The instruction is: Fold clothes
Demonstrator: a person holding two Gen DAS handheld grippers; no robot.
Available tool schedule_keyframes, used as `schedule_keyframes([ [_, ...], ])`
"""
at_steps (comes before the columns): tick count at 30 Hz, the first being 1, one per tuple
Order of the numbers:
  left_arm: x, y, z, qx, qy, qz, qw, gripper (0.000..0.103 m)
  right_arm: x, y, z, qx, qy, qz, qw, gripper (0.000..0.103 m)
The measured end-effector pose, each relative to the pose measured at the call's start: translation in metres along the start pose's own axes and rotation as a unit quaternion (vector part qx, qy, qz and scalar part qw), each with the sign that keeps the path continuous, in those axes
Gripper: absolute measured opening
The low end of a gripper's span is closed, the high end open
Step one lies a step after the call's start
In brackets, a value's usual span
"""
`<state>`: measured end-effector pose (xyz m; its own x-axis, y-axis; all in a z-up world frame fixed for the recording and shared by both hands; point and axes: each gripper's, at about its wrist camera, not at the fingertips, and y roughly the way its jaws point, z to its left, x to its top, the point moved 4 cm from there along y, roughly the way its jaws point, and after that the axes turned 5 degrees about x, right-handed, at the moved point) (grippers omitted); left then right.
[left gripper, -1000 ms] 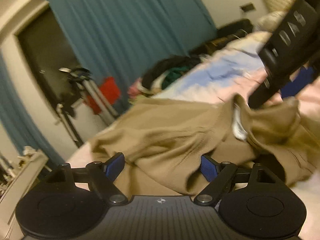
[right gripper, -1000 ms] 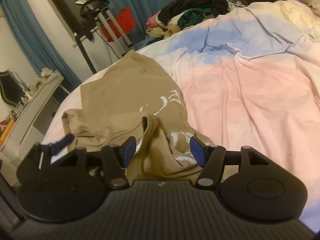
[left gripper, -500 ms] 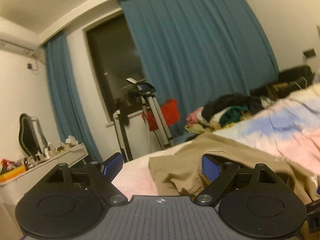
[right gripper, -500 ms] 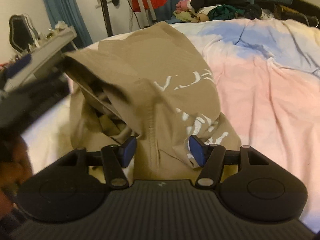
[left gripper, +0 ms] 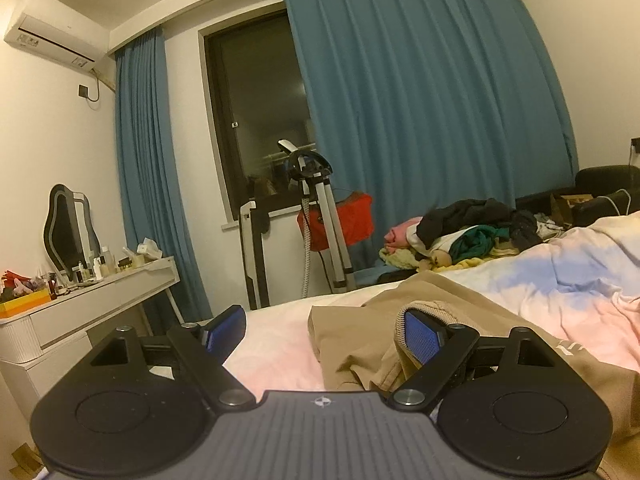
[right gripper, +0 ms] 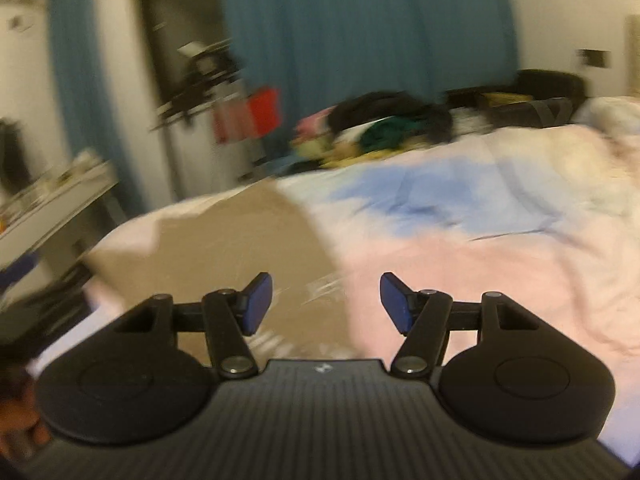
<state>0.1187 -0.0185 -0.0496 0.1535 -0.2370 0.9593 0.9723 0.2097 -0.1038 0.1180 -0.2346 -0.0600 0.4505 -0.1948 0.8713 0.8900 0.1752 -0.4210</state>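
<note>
Left gripper (left gripper: 324,330) first: its jaws stand wide, with nothing pressed between the two blue pads (left gripper: 420,334). A ribbed hem of the tan garment (left gripper: 440,312) curls over the right-hand pad and may brush it, but the other pad hangs apart over bare pink bedding, so I read this as released rather than gripping. From this wrist view the garment lies ahead and to the right on the bed (left gripper: 560,280), spreading away toward the pile of clothes (left gripper: 468,232) near the blue curtain (left gripper: 420,120). A white desk (left gripper: 100,300) crowded with bottles sits off to the left, well apart from the work.

Over on the right wrist view (badly smeared by motion), the right gripper (right gripper: 324,304) is also parted, and I see no cloth between its pads; the garment (right gripper: 240,248) lies below and beyond them, ahead and to the left, its long axis running away from the camera toward the far bed edge. White print shows faintly near the closer end.

Judging from both views, the garment sits between the two grippers, nearer the left one, whose pad is already at the hem. The next fold probably turns on that hem: the left gripper would need only to close there, while the right must come down and leftward to reach the cloth.
</note>
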Motion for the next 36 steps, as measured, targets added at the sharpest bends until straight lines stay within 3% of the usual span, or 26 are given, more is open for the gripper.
schedule_keyframes([
  [4, -0.001, 0.01, 0.0, -0.006, -0.01, 0.004, 0.9999, 0.086, -0.028, 0.024, 0.05, 0.052, -0.072, 0.046, 0.995, 0.062],
  [10, -0.005, 0.01, 0.001, 0.006, -0.009, 0.002, 0.9999, 0.087, -0.034, 0.054, 0.06, -0.028, -0.106, 0.025, 0.994, 0.06],
  [12, -0.005, 0.009, 0.002, 0.011, -0.014, 0.004, 0.9998, 0.087, -0.027, 0.049, 0.048, -0.055, -0.088, 0.01, 0.995, 0.061],
  [15, -0.001, 0.007, 0.005, 0.015, -0.026, -0.005, 0.9995, 0.088, -0.012, 0.025, 0.019, -0.062, -0.007, -0.018, 0.998, 0.063],
  [17, 0.002, 0.001, 0.005, 0.018, -0.031, -0.02, 0.9992, 0.089, -0.002, 0.008, 0.003, -0.068, 0.036, -0.047, 0.996, 0.084],
  [19, 0.005, -0.005, 0.006, 0.021, -0.036, -0.034, 0.9985, 0.09, 0.002, 0.002, -0.006, -0.073, 0.045, -0.052, 0.995, 0.084],
  [27, 0.015, -0.021, 0.019, 0.048, -0.06, -0.056, 0.9955, 0.091, -0.027, 0.023, -0.016, -0.091, 0.036, 0.088, 0.991, 0.084],
  [29, 0.017, -0.022, 0.027, 0.06, -0.075, -0.053, 0.994, 0.091, -0.022, 0.01, -0.014, -0.104, 0.024, 0.075, 0.991, 0.084],
  [33, 0.021, -0.026, 0.046, 0.063, -0.118, -0.044, 0.99, 0.094, -0.001, -0.028, -0.018, -0.136, -0.015, -0.006, 0.991, 0.087],
  [36, 0.02, -0.037, 0.045, 0.066, -0.113, -0.05, 0.9901, 0.094, -0.006, -0.027, -0.021, -0.137, -0.026, 0.005, 0.99, 0.087],
])
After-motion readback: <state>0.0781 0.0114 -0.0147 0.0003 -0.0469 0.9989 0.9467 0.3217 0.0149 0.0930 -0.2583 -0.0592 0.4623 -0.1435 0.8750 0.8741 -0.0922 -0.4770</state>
